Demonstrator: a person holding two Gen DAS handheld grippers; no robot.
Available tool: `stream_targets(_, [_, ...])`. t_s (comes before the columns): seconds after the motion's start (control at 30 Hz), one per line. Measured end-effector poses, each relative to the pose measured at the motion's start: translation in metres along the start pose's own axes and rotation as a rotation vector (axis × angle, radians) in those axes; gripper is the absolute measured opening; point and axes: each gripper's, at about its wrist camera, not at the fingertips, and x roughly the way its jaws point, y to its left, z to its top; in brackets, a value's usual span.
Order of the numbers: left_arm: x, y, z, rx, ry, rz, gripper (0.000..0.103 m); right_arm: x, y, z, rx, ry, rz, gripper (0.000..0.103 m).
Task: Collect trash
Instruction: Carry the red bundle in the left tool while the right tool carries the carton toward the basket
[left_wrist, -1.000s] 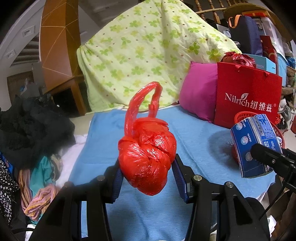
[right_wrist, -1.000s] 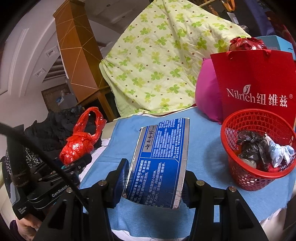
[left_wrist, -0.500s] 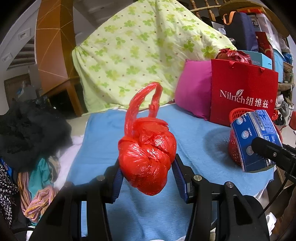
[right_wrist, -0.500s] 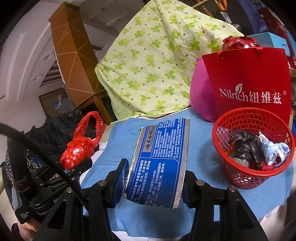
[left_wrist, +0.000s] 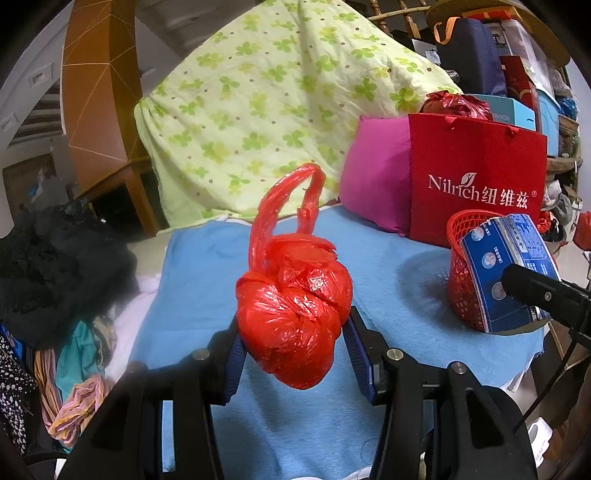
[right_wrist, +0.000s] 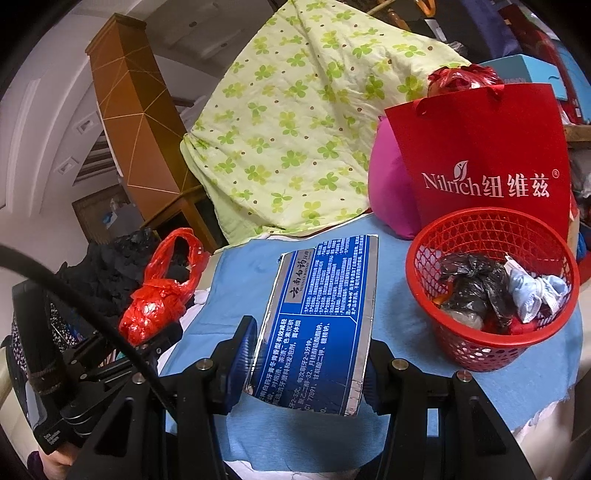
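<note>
Red knotted bag (left_wrist: 293, 314) pinched in left gripper (left_wrist: 293, 345) — blue carton (right_wrist: 317, 321) clamped in right gripper (right_wrist: 308, 356).

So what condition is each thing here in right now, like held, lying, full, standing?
Left gripper: shut on the red plastic bag.
Red plastic bag: knotted, bunched, held off the blue cloth.
Right gripper: shut on the blue box.
Blue box: flattened, held by its edges.
Red basket: upright on the blue cloth, partly filled with trash.
Red paper bag: standing, stuffed.
</note>
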Motion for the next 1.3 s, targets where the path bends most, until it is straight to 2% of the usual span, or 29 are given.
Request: stream_targets(1.3, [0.002, -0.032, 0.006, 0.067, 0.003, -0.049, 0.052, -0.018, -0.021, 0.0, 0.07, -0.025, -0.031, 0.053])
